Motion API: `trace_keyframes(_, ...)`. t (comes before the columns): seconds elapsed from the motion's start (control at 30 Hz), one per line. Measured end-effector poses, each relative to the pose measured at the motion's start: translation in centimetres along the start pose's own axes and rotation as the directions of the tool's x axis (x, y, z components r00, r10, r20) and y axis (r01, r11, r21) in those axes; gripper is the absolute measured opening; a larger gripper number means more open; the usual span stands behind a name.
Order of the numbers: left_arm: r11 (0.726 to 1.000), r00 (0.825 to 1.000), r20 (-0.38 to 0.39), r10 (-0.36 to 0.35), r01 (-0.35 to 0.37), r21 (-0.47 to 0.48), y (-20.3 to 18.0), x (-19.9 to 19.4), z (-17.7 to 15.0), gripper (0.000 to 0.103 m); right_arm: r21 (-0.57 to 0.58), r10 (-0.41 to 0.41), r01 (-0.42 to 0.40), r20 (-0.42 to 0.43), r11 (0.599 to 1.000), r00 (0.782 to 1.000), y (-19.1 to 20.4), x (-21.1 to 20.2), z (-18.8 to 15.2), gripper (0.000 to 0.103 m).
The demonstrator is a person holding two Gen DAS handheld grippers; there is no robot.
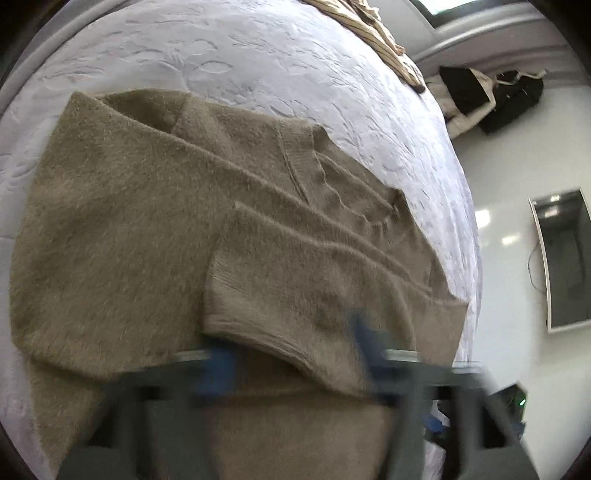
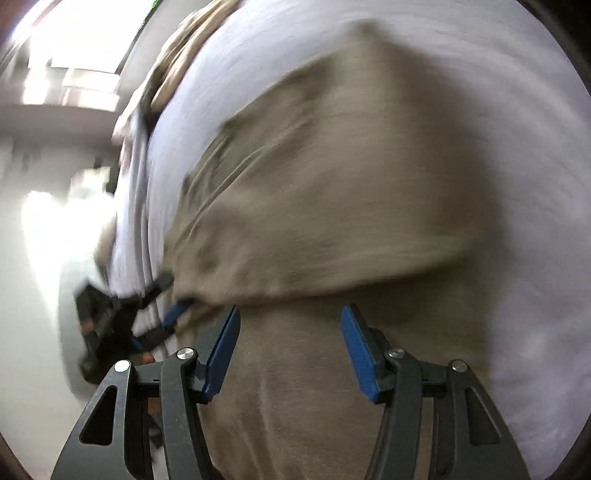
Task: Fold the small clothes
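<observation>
The tan fuzzy sweater (image 1: 147,229) lies spread on the bed (image 1: 258,66), which wears a white embossed cover. One sleeve (image 1: 303,280) is folded across the body, its ribbed cuff edge running along the near side just ahead of my left gripper (image 1: 291,354). That gripper is blurred, yet its blue fingers (image 1: 364,339) stand apart with cloth showing between them and nothing clamped.

In the right wrist view my right gripper (image 2: 290,325) hangs over the sweater's (image 2: 332,184) lower part, its blue pads (image 2: 221,350) spread wide and empty. A folded edge of the knit crosses just beyond the fingertips. The view is smeared, so finer creases are lost. My left gripper (image 2: 173,314) shows at the sweater's left edge, close to the side of the bed (image 2: 517,221).

Bare white cover lies open beyond the sweater's far edge and along its left border. On the right the sweater's shoulder reaches nearly to the edge of the mattress, where the floor (image 1: 498,177) drops away. A striped garment (image 1: 373,33) sits at the far corner, well apart.
</observation>
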State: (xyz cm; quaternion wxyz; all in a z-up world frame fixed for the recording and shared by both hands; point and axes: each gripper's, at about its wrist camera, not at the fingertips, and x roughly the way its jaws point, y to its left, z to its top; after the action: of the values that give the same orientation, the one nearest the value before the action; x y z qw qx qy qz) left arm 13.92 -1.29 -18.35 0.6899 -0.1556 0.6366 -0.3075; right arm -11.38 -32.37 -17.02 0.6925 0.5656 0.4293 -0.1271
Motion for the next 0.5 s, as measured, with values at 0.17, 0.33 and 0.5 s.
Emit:
trace_keyframes(0.17,1.0,0.997,0.082,0.009,-0.01,0.013,-0.5,-1.8,0.9,0.007,0.283,0.177,-0.217,0.162,0.934,0.971,-4.3,0.0,1.4,0.061)
trace_keyframes(0.33,0.997,0.982,0.188,0.021,-0.034,0.067,0.2,-6.0,0.7,0.007,0.131,0.203,-0.233,0.208,0.964,0.957,-1.1,-1.5,3.9,0.009)
trace_keyframes(0.5,0.988,0.985,0.104,0.139,-0.145,0.052,3.2,-3.2,-0.5,0.007,-0.037,0.022,-0.019,0.094,0.999,0.995,0.7,0.9,4.4,0.009)
